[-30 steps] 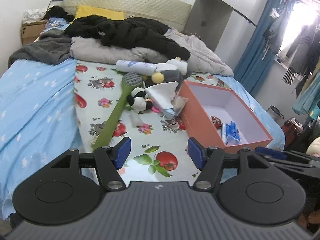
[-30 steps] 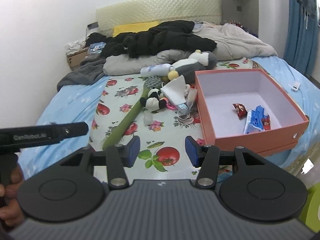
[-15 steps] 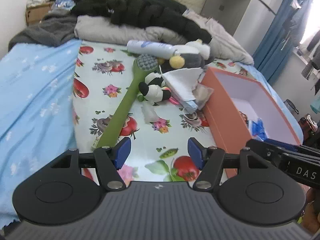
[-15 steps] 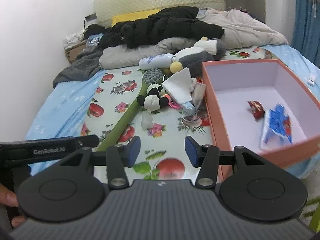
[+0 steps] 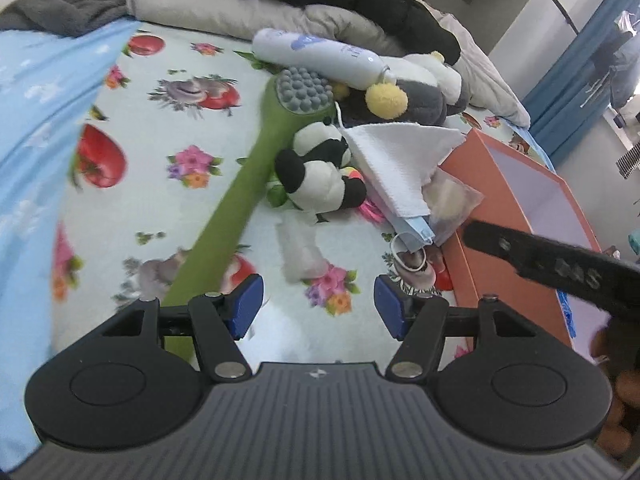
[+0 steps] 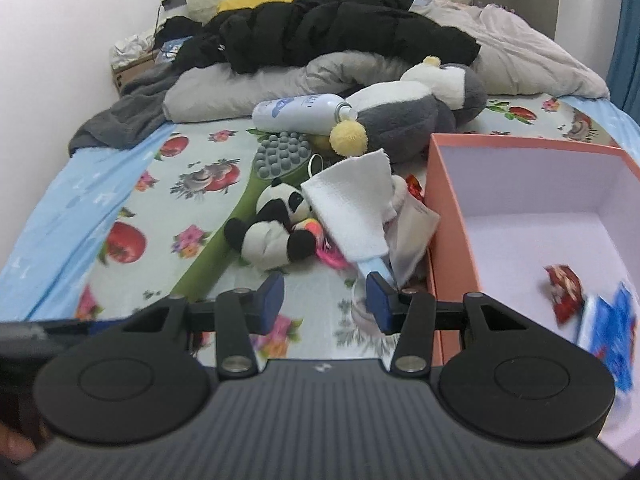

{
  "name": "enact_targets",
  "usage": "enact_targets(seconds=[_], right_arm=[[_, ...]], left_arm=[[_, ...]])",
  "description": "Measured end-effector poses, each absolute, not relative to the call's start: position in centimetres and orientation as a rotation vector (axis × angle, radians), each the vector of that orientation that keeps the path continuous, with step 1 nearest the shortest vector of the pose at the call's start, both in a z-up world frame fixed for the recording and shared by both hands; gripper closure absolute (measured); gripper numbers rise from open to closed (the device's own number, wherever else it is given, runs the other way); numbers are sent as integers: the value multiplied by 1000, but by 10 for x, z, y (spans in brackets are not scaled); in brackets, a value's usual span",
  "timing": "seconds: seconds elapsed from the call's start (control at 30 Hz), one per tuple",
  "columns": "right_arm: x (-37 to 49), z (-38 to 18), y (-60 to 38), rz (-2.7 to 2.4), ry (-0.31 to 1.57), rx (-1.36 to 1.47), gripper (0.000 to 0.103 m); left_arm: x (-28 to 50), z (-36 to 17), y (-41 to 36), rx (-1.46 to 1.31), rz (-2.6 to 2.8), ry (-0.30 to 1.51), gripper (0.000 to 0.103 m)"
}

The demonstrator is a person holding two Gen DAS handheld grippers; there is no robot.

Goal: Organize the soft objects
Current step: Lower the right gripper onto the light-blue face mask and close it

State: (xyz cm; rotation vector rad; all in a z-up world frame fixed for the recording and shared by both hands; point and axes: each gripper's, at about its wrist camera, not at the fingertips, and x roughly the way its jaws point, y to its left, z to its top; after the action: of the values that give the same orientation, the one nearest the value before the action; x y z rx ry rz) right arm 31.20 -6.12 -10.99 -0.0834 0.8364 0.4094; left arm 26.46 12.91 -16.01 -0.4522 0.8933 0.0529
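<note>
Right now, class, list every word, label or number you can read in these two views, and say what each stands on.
"DAS": on the black bar at the right of the left wrist view; smeared, and the marks before it cannot be read.
Bottle: blue print, too blurred to read.
Blue packet in the box: print blurred, unreadable.
Nothing else shows text.

Both cameras ride on the handheld grippers and look down at a slant over the foot of the bed [image 5: 192, 92] toward its headboard. The left view sits nearer, tight over the green brush [image 5: 248, 184] and panda toy [image 5: 320, 176]. The right view looks from beside the orange box [image 6: 444, 216]. Both share that pile and the box.
</note>
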Motion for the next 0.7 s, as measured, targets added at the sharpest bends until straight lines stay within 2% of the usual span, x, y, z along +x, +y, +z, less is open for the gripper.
enact_targets(seconds=[0.1, 0.17, 0.37, 0.47, 0.6, 0.63, 0.67, 0.7], right_arm=[[335, -122, -51, 416, 843, -87, 55], [348, -132, -43, 421, 844, -97, 58], [378, -162, -21, 386, 856, -240, 58], [388, -177, -17, 383, 880, -288, 67], [395, -189, -16, 387, 898, -307, 68], [395, -190, -17, 392, 900, -307, 71], [395, -192, -16, 392, 901, -313, 84], [394, -193, -16, 386, 903, -314, 91]], left_arm=[[282, -174, 128, -448, 42, 905, 38], [294, -184, 128, -452, 40, 918, 44], [317, -207, 127, -446, 28, 944, 45], [325, -213, 127, -434, 37, 949, 48], [331, -221, 125, -402, 47, 968, 52], [333, -224, 124, -402, 45, 983, 57], [333, -227, 123, -402, 39, 993, 65], [332, -229, 122, -397, 38, 986, 66]])
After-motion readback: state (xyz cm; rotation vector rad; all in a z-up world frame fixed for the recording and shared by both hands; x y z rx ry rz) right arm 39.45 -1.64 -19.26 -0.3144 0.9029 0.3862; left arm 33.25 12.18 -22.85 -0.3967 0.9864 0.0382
